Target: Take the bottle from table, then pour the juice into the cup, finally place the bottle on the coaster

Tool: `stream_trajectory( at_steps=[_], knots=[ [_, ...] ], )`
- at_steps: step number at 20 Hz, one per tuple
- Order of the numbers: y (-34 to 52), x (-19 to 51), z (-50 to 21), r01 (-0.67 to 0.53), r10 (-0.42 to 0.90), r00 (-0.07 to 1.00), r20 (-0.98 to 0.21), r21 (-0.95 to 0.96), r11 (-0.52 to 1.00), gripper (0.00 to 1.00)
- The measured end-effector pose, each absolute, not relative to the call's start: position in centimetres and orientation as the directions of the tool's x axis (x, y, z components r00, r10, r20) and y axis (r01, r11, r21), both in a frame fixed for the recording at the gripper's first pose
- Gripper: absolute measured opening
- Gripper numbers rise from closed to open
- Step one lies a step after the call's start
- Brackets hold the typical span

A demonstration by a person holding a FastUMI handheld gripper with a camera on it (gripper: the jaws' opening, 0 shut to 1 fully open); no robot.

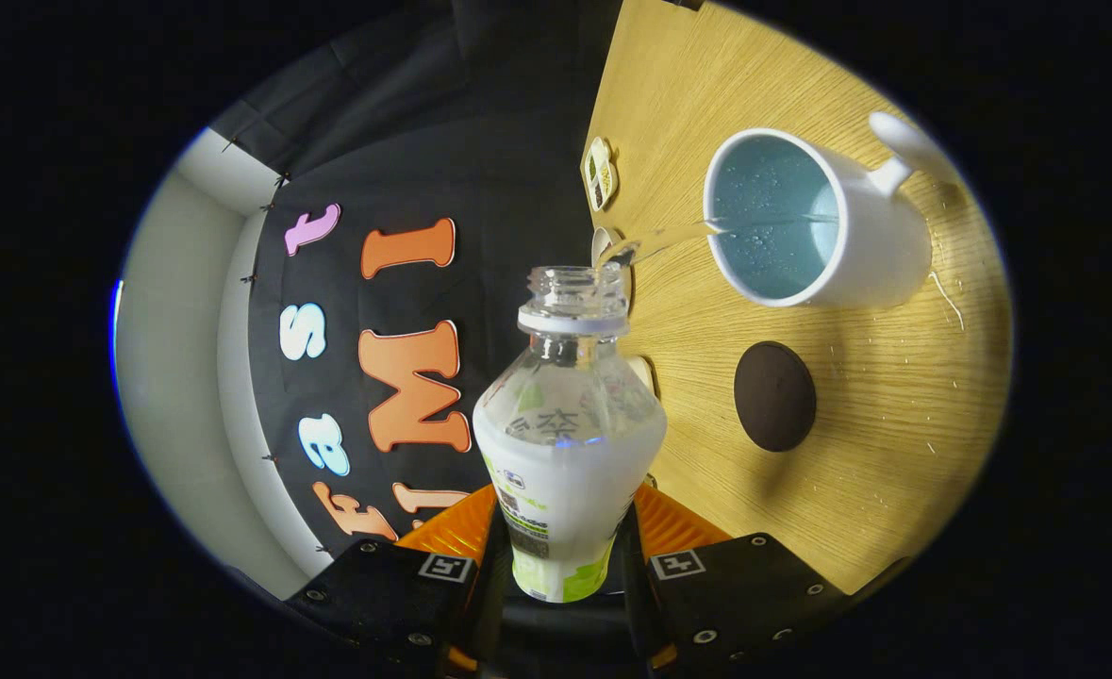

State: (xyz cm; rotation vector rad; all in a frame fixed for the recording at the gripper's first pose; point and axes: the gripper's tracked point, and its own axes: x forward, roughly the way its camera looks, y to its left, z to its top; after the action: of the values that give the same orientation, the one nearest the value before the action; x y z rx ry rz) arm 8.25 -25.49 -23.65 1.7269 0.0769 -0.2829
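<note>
Clamped in the tool [563, 556], bottle [567, 443] tips — clear stream, seemingly, entering cup [815, 222] beside coaster [774, 396].

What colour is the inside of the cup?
Pale blue inside the cup, white outside; seen clearly in the gripper view.

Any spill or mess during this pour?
Yes. Droplets and a thin wet streak lie on the table beside the cup. The stream from the bottle, clamped in the tongs, itself lands inside the cup.
</note>
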Motion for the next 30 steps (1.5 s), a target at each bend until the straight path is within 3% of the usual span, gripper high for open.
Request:
stream_trajectory(
  at_steps=[30],
  knots=[
    [-25.34,8.34,-23.44,0.199,-0.113,0.966,-0.232,0.949,-0.244,0.54]
  ],
)
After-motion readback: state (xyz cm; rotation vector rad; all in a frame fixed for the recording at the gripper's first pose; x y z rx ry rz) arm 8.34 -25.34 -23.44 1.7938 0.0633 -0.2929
